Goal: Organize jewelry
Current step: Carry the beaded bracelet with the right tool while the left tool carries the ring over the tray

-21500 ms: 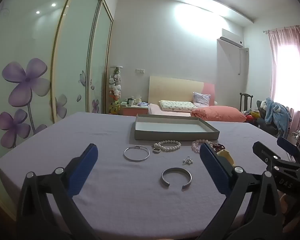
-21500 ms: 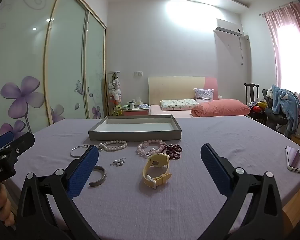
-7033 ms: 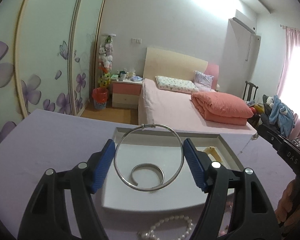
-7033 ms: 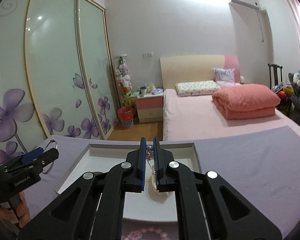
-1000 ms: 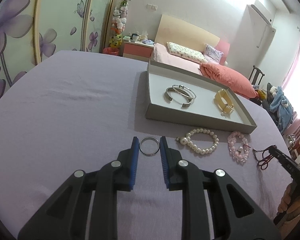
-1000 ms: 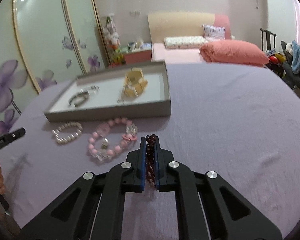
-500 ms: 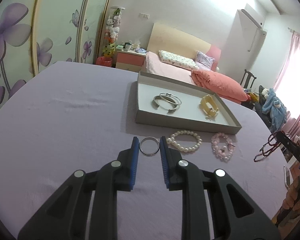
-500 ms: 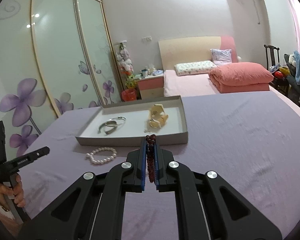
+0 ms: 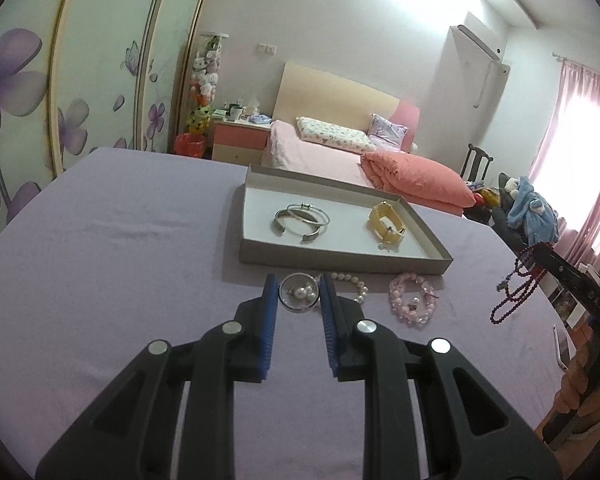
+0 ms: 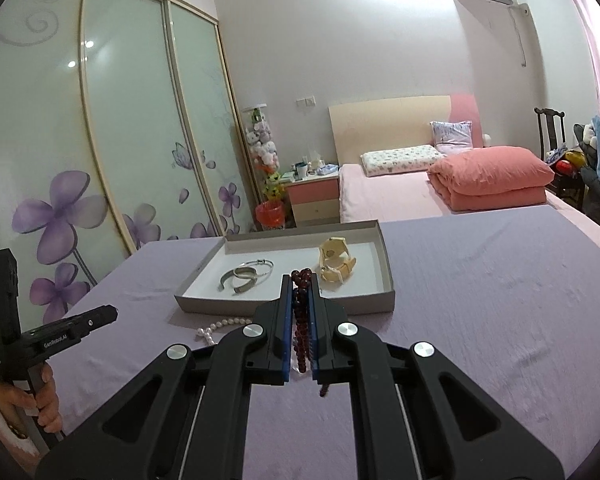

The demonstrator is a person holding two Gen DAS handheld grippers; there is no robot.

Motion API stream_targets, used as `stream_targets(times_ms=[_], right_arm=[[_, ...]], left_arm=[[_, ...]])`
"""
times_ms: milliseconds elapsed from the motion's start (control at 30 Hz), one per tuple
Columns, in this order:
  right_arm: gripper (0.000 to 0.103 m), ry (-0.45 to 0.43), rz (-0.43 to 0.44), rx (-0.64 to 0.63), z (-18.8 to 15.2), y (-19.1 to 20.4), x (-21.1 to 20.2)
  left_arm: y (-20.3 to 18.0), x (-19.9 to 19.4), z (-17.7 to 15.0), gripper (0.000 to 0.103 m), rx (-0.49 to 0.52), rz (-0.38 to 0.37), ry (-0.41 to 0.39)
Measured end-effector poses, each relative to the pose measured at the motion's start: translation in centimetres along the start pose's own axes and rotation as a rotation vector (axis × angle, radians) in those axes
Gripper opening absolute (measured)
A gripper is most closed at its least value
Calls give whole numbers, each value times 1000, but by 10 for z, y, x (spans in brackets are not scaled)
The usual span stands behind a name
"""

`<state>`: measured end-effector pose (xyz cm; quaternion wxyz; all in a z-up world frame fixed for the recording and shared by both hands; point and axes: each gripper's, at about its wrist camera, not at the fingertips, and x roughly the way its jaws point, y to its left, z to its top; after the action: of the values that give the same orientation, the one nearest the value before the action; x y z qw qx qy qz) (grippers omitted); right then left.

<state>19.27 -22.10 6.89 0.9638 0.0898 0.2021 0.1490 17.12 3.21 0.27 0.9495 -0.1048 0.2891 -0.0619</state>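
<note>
My left gripper [image 9: 299, 292] is shut on a small silver ring [image 9: 299, 297], held above the purple table in front of the grey tray [image 9: 340, 260]. The tray holds two silver bangles [image 9: 300, 218] and a yellow watch [image 9: 386, 225]. A white pearl bracelet [image 9: 350, 284] and a pink bead bracelet [image 9: 412, 298] lie on the table before the tray. My right gripper [image 10: 300, 284] is shut on a dark red bead necklace [image 10: 301, 320], which hangs from its fingers [image 9: 516, 296], lifted above the table near the tray [image 10: 386, 276].
The purple table [image 9: 100, 260] stretches left and toward me. A phone [image 9: 562, 348] lies near its right edge. A bed [image 10: 440, 192], nightstand [image 10: 314, 196] and flowered wardrobe doors [image 10: 100, 140] stand beyond the table.
Both grippers have lifted and moved toward the tray. The left carries the ring, now over the pearl bracelet. The right carries the red necklace higher off the table.
</note>
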Motion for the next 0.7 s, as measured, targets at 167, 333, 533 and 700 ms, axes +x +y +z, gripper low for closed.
stream_targets(times_ms=[167, 333, 533, 700], right_arm=[[8, -14, -3, 0, 1, 1, 3], [8, -35, -5, 4, 0, 0, 3], [8, -61, -9, 1, 0, 2, 4], [8, -85, -6, -12, 1, 5, 3]], left_arm=[[-5, 4, 4, 22, 13, -2, -16], [-9, 9, 6, 22, 24, -2, -27], [-12, 11, 7, 22, 40, -6, -53], [-15, 10, 9, 22, 49, -16, -78]])
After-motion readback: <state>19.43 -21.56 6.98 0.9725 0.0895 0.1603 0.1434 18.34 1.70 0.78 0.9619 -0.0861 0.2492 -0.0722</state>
